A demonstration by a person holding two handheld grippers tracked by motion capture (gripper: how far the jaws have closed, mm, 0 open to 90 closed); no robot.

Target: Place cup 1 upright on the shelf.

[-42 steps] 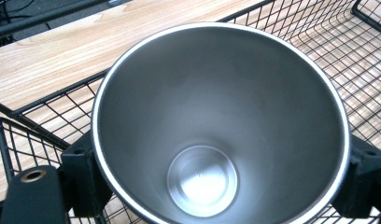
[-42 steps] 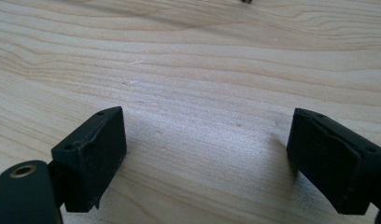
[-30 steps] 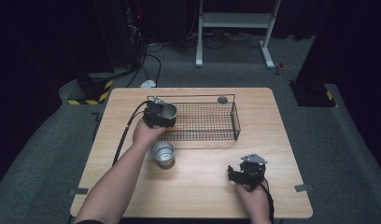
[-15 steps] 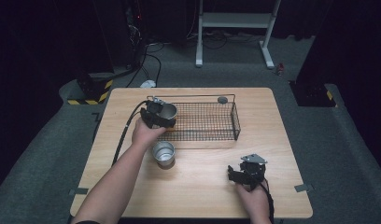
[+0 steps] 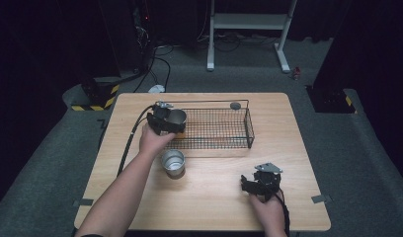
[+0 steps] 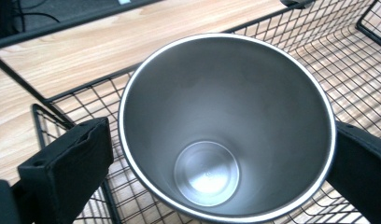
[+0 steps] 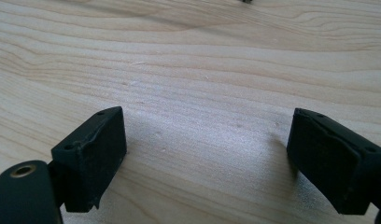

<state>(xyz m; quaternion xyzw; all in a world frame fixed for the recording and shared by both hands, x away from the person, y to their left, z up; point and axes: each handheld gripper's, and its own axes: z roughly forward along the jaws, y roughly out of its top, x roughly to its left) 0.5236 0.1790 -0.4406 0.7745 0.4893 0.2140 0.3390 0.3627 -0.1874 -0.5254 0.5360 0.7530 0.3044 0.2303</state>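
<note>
Two steel cups were counted. One steel cup [image 6: 226,126] was clamped between the two black jaws of the left gripper [image 5: 166,121], its open mouth turned up toward the gripper's camera and its bare inside visible down to the round bottom. It was held above the near left corner of the single wire basket [image 5: 224,129], over the mesh floor, as the left gripper view made plain; whether it touched the mesh could not be told. The second steel cup [image 5: 173,162] was seen standing upright on the wooden table [image 5: 288,128], just in front of the basket's near left corner and close beside the left forearm. The basket was placed toward the far edge of the table, left of centre. One small dark round object [image 5: 235,105] was noted at the basket's far rim, near the far edge of the table; what it was could not be told. The right gripper [image 5: 261,181] was kept low near the front right corner of the table, well apart from both cups, its two jaws spread wide over bare wood with nothing between them.
</note>
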